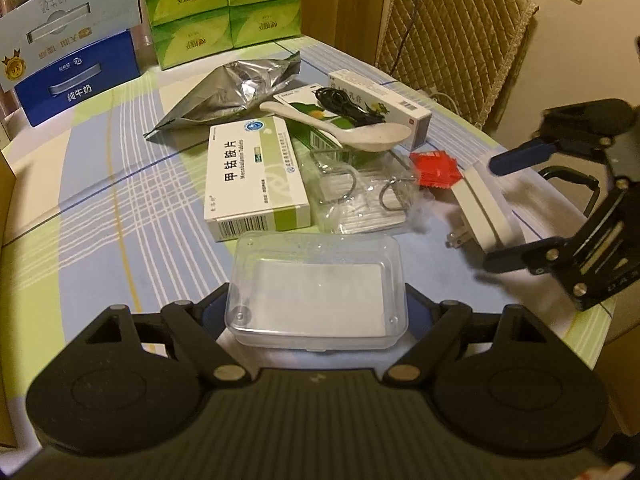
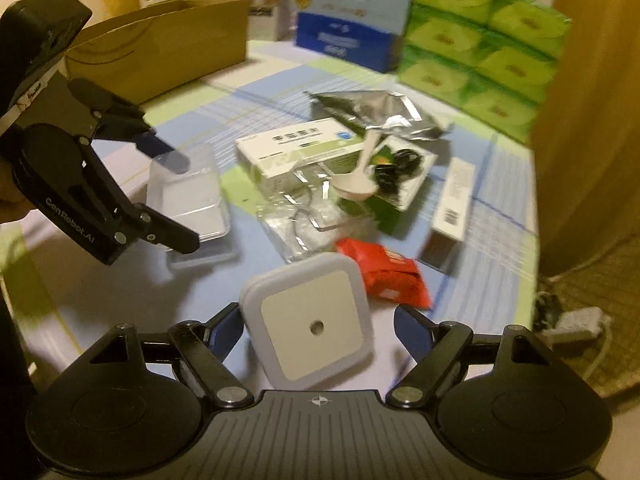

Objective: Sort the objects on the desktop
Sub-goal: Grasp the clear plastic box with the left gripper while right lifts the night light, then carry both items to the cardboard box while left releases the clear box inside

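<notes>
A clear plastic box (image 1: 316, 292) sits between the fingers of my left gripper (image 1: 316, 308), both pads against its sides; the right wrist view shows the same grip (image 2: 188, 204) on the box (image 2: 188, 200). A white square night light (image 2: 312, 320) with plug prongs stands tilted between the fingers of my right gripper (image 2: 320, 332). The left pad is at its edge, the right pad stands clear of it. From the left wrist view the right gripper (image 1: 491, 214) straddles the night light (image 1: 480, 208) with a gap. A red packet (image 2: 384, 276) lies just beyond.
Mid-table lie a white-green medicine box (image 1: 256, 176), a white spoon (image 1: 340, 128), a foil bag (image 1: 236, 88), a clear bag of metal hooks (image 1: 360, 192) and a long white box (image 1: 380, 104). Green tissue packs (image 1: 224, 8), a blue milk carton (image 1: 76, 80) and a cardboard box (image 2: 160, 48) line the far side.
</notes>
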### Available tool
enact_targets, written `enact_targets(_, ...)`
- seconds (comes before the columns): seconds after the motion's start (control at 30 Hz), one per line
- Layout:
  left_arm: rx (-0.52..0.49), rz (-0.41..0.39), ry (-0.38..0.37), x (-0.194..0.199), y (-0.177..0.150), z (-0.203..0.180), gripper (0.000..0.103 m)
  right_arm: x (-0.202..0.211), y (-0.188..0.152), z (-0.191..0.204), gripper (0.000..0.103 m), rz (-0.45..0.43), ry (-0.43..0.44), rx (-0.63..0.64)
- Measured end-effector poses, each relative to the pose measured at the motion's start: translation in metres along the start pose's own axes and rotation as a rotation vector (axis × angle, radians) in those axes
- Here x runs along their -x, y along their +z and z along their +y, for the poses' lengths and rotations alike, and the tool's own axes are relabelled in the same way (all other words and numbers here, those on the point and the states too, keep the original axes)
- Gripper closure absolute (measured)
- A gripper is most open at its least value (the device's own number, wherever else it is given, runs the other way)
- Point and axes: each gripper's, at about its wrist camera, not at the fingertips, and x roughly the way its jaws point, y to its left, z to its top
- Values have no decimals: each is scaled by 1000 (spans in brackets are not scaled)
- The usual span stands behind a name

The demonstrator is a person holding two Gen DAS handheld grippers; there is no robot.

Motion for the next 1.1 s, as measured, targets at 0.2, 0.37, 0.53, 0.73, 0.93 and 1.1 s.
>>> enact_targets(0.2, 2, 0, 2, 2, 0, 2, 21, -12, 4, -3, 37, 35, 42, 5)
enact_targets(0.37, 9, -10, 7, 7, 1, 3, 21, -1, 2, -1, 40, 6, 1, -101)
enact_targets(0.53, 18, -49, 19, 28, 9, 7, 21, 24, 9, 8, 40, -65, -36, -174)
enact_targets(0.73, 20, -116, 63, 77, 25, 23, 21, 57, 49, 23, 40, -152, -55, -175)
enact_targets(0.93, 54, -173, 155, 144, 33, 65, 21, 75, 115, 53, 40, -249, -23, -168)
enact_targets(1.1, 112, -194, 262, 205, 22, 125, 21, 71, 187, 96, 40, -316, 57, -158)
